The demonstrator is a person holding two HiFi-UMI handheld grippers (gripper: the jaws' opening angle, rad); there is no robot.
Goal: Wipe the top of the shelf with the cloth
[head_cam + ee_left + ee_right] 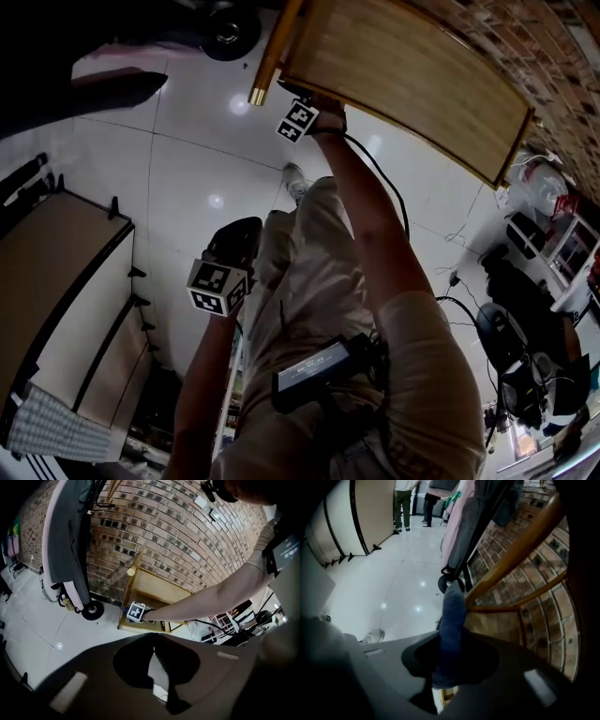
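Right gripper (450, 654): jaws clamped on a blue cloth (452, 618), which stands up between them in a narrow fold. In the head view this gripper (298, 111) sits at the left end of the wooden shelf (403, 75), just beside the rounded corner post (272, 49), arm fully extended. Contact betw. cloth and shelf wood: cannot tell. The right gripper view shows shelf rails and a brick wall (543, 597) close on the right.

Left gripper (152, 648): jaws closed tip to tip, nothing between them. It hangs low by the person's leg (232, 255), well apart from the shelf (its camera looks across at the shelf's end and the other gripper's marker cube).

Surroundings: white tiled floor (197, 159), garment rack (70, 550) near the shelf, tan cabinet (56, 272) at far left.
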